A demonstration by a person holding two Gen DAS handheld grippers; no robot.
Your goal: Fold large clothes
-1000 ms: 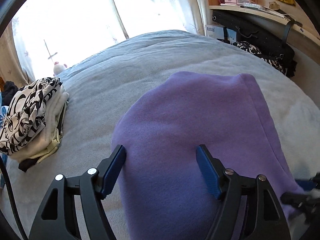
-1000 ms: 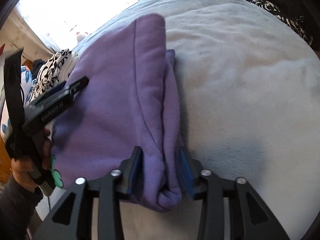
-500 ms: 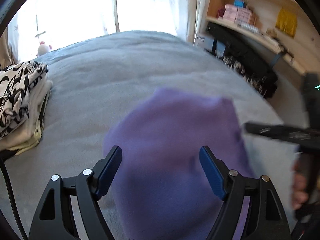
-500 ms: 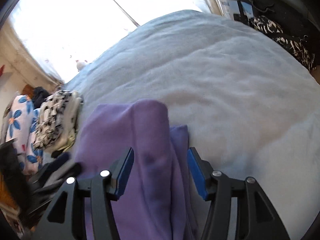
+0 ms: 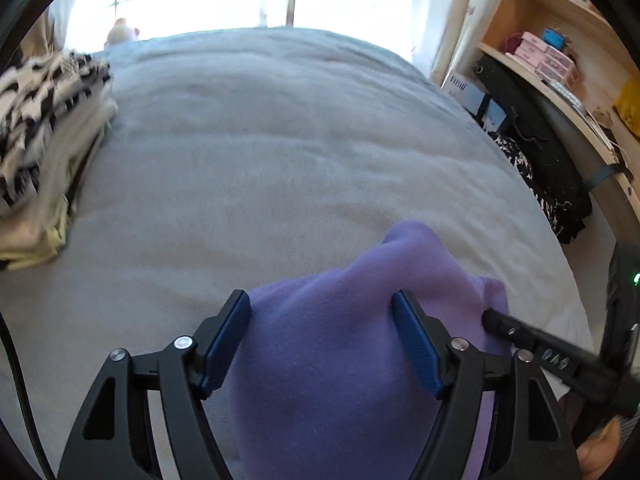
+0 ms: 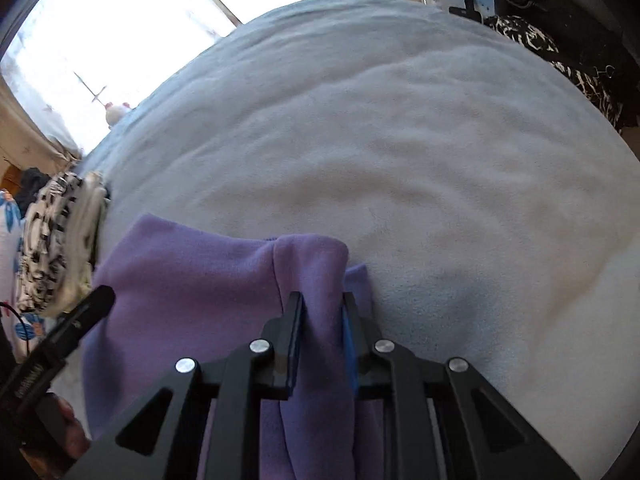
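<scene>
Purple garment on grey bed, one claw clamped, one spread.

Widest of all, a grey bed (image 5: 280,152); on its near edge a folded purple garment (image 5: 340,360), well apart from a stack of folded clothes (image 5: 44,132) at the far left — black-and-white print on top. Right claw (image 6: 322,340) pinching a raised fold of the purple cloth. Left claw (image 5: 324,344) spread wide over the garment's near-left part — gripping nothing, blue pads (image 5: 224,344) apart.
</scene>
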